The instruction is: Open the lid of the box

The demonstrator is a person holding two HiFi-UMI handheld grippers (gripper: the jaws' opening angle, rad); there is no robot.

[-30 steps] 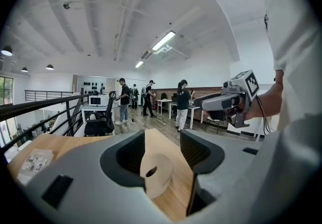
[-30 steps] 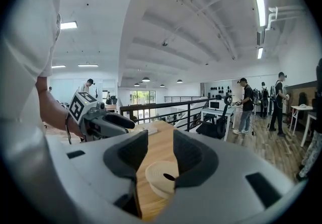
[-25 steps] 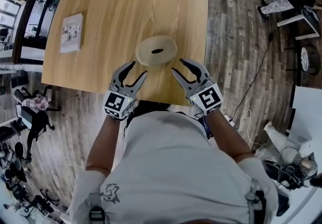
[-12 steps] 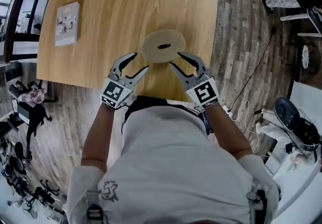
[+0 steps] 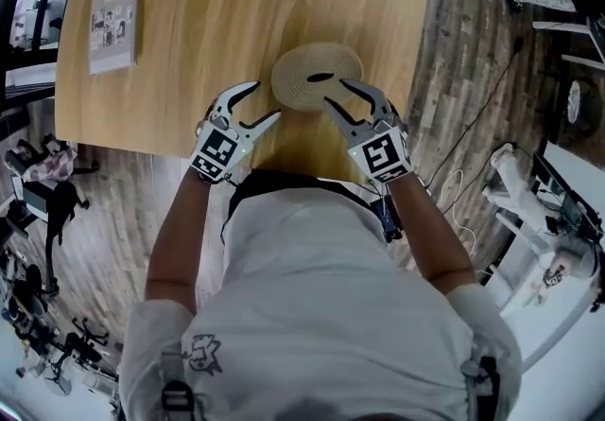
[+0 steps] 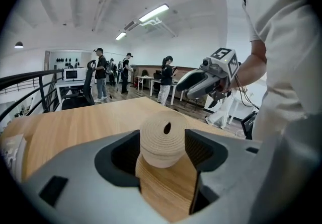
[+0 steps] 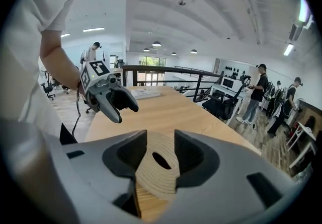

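Note:
A round woven box (image 5: 304,78) with a dark oval hole in its lid stands near the front edge of the wooden table (image 5: 217,22). My left gripper (image 5: 265,99) sits just left of the box, its jaws opening and empty. My right gripper (image 5: 337,92) is at the box's right front rim, its jaws opening too, pads not pressing on it. In the left gripper view the box (image 6: 162,140) stands just ahead of the jaws, with the right gripper (image 6: 201,81) beyond. In the right gripper view the box (image 7: 157,167) lies ahead of the jaws, the left gripper (image 7: 113,99) beyond.
A booklet (image 5: 113,12) lies at the table's far left. Around the table is wood-plank floor (image 5: 463,50) with a cable, chairs and equipment. Several people stand at desks in the background (image 6: 105,72).
Both grippers have moved forward to the box's sides, and their jaws stand a little wider. The box has not moved on the table.

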